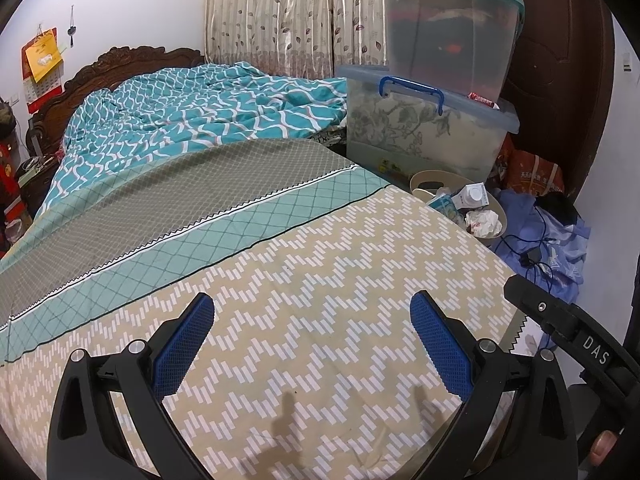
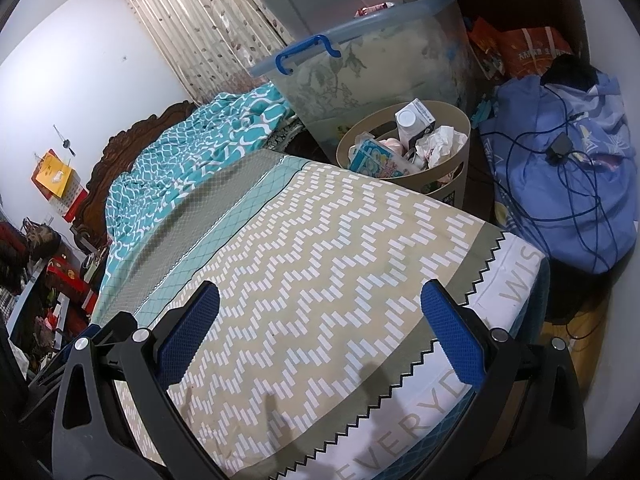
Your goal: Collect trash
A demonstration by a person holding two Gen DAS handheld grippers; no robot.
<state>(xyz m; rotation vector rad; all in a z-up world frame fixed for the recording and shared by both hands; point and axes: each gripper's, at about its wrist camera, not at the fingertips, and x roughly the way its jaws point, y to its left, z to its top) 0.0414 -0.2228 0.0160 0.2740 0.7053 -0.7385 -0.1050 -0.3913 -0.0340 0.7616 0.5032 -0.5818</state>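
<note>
A beige round trash bin [image 2: 448, 190] stands on the floor beside the bed's far right corner, and its rim also shows in the left wrist view [image 1: 430, 178]. In it are a white carton [image 2: 412, 122], crumpled white paper [image 2: 438, 142] and a light blue wrapper [image 2: 372, 158]. My left gripper [image 1: 312, 308] is open and empty above the patterned bed sheet [image 1: 320, 280]. My right gripper [image 2: 320, 296] is open and empty above the bed's foot end. The right gripper's black body [image 1: 576, 340] shows at the right edge of the left wrist view.
Two stacked clear storage boxes [image 1: 424, 128] stand behind the bin. A teal quilt [image 1: 192, 120] lies bunched at the bed's head end. A blue bag with black cables [image 2: 568, 184] sits on the floor right of the bin. Clutter lies on the floor left of the bed [image 2: 48, 280].
</note>
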